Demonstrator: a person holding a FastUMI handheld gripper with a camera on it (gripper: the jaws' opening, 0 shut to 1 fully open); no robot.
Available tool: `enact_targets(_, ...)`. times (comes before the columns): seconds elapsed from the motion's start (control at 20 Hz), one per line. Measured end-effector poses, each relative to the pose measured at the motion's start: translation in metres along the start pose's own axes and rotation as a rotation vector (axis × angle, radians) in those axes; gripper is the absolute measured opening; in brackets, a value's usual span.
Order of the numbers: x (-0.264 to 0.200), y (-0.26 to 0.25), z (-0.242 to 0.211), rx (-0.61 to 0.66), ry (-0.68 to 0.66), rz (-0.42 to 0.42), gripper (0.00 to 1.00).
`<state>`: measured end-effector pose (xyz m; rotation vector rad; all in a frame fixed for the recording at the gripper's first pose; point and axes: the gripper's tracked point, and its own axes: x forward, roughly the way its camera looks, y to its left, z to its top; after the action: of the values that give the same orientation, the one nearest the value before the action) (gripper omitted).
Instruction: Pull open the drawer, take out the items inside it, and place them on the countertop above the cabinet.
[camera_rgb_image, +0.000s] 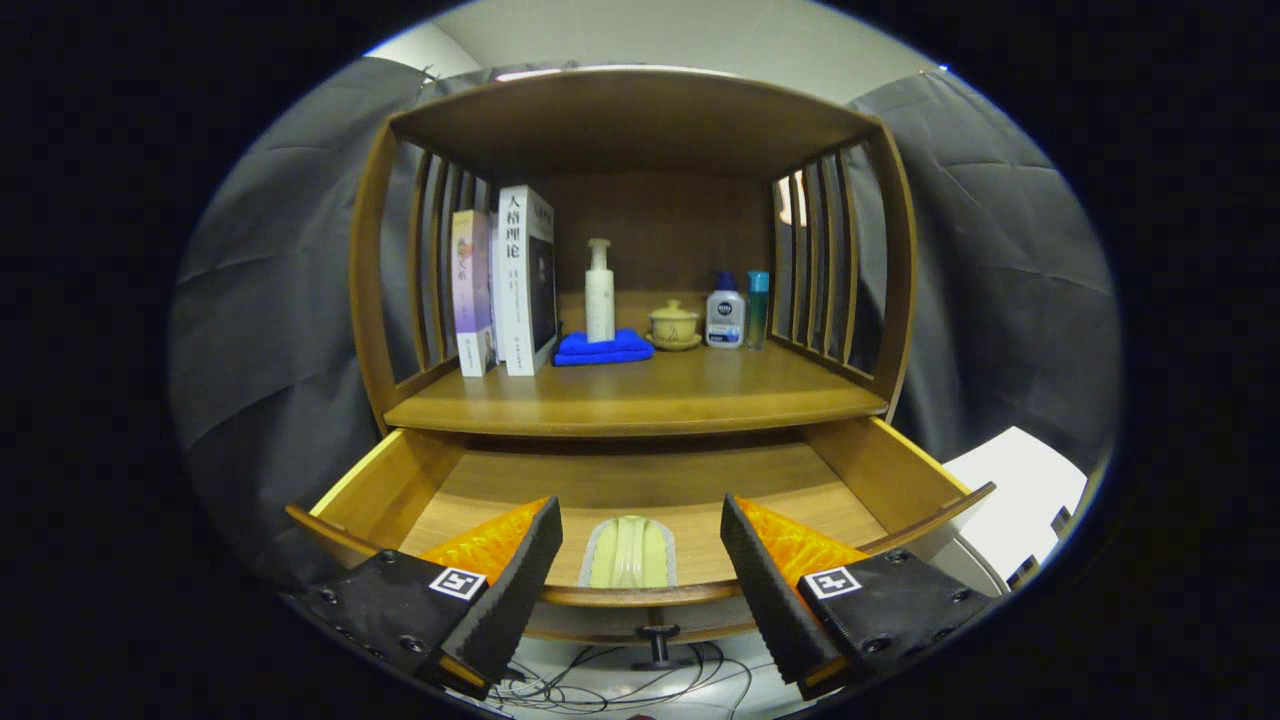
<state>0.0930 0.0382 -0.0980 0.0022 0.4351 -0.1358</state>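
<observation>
Hovering my gripper (640, 560), fingers spread wide, over the open drawer (640, 480); green item (630, 553) lies just inside its front edge.

Open drawer (640, 480), sponge (630, 553) between spread fingers (520, 570)

Close above drawer (640, 500), facing cabinet (630, 120)

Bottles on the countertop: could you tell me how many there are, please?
3. A tall white pump bottle stands behind the blue cloth; a squat white bottle and a slim teal bottle stand right of the lidded cup. Books could hide more.
</observation>
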Motion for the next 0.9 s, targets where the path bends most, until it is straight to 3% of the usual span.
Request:
enact_targets(0.25, 0.035, -0.004, -0.008, -0.015, 0.160, -0.058, 1.00)
enact_targets(0.65, 0.078, 0.009, -0.049, 0.030, 0.385, -0.020, 0.99)
enact_targets(0.8, 0.084, 0.007, -0.060, -0.015, 0.430, -0.024, 0.96)
enact_targets(0.9, 0.089, 0.012, -0.064, -0.006, 0.445, -0.007, 0.82)
